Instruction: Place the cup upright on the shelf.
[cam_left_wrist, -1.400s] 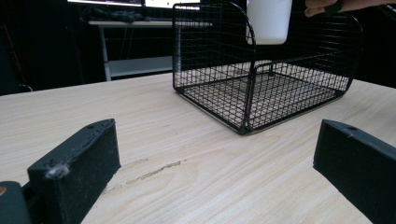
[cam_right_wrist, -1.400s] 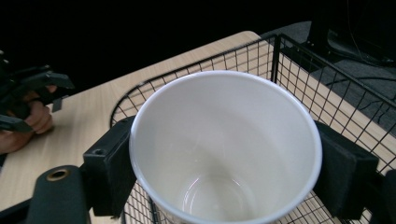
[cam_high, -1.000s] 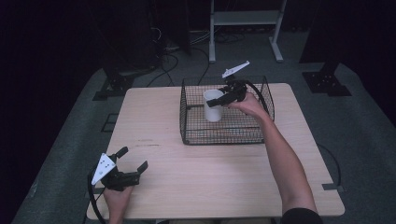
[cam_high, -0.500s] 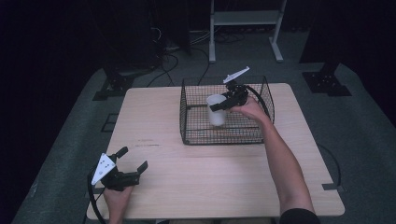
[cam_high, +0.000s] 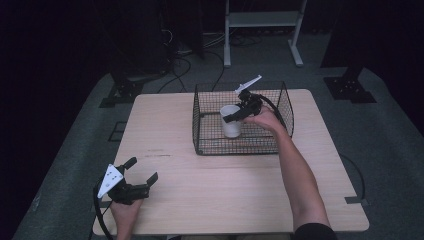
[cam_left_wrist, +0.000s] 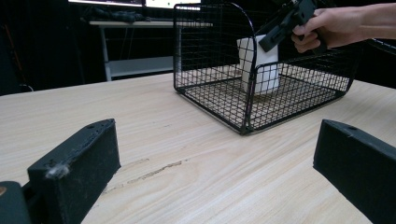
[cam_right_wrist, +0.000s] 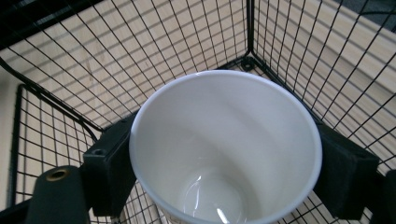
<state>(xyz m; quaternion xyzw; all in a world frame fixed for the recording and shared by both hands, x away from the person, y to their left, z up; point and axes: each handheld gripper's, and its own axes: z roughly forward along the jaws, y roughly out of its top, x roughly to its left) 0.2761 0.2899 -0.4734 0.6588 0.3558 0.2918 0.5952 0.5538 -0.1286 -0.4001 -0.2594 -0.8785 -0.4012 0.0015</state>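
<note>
At the near left corner of the pale wooden table (cam_high: 240, 185), the left gripper (cam_high: 141, 176) rests in the person's left hand (cam_high: 125, 210), low over the tabletop. Its two black jaws stand wide apart with only bare wood between them; in the left gripper view they frame the table's grain and a thin crack in the surface. A grey three-cornered plate sits on top of this gripper, and a black cable loops from it over the table edge.

Farther in, toward the middle of the far half of the table, stands a black wire mesh basket (cam_high: 200, 120), open at the top, its floor lying flat on the wood. Inside it is a white, smooth-walled, tapering cup (cam_high: 231, 122), upright with its open mouth up, in the left-hand part of the basket as seen from above. In the left gripper view the cup (cam_left_wrist: 268, 70) shows through the mesh, its base at or just above the basket floor; whether it touches cannot be told.

The right gripper (cam_high: 234, 117) reaches into the basket from above, held by the right hand (cam_high: 265, 119), with the forearm stretching across the table's right side. Its jaws are clamped on the cup: in the right gripper view the black pads (cam_right_wrist: 109, 163) press on opposite sides of the cup's (cam_right_wrist: 224, 144) outer wall just below the rim.

Beyond the table lie dark floor, cables and a light metal rack (cam_high: 262, 20).
</note>
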